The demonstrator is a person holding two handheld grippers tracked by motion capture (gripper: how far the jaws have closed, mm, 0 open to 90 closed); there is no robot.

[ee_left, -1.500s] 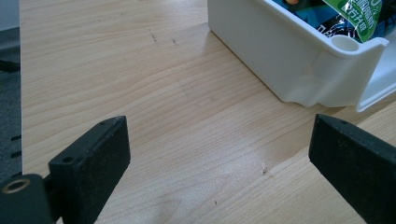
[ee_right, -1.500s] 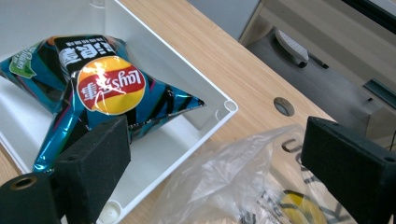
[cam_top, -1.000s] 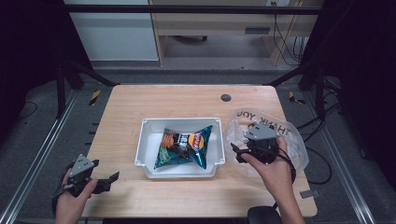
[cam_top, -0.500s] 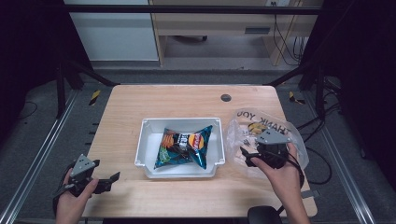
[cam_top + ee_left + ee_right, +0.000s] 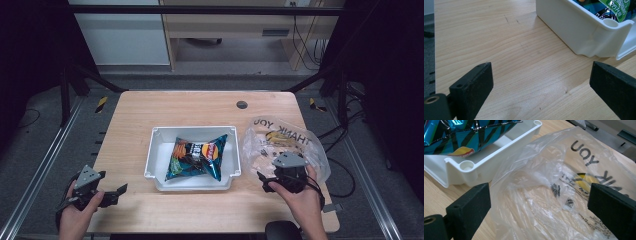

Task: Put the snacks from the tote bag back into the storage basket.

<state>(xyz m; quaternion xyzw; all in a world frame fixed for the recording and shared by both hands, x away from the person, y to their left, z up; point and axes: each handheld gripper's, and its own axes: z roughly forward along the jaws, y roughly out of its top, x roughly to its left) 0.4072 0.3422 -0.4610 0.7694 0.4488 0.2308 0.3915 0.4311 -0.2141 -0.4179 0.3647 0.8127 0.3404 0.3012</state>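
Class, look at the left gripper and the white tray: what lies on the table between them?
Nothing: bare wood separates the left gripper from the white tray, seen in the left gripper view.

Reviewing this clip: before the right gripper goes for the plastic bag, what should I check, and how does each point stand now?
1. Right gripper open: ok, jaws stand wide apart in the right gripper view.
2. Plastic bag between its jaws: ok, the film lies ahead of them, not yet pinched.
3. Bag free of the white tray: cannot tell, its edge lies right against the tray wall.
4. Chip bag inside the tray: ok.
5. Left gripper out of the way: ok, open over bare table at the near left.
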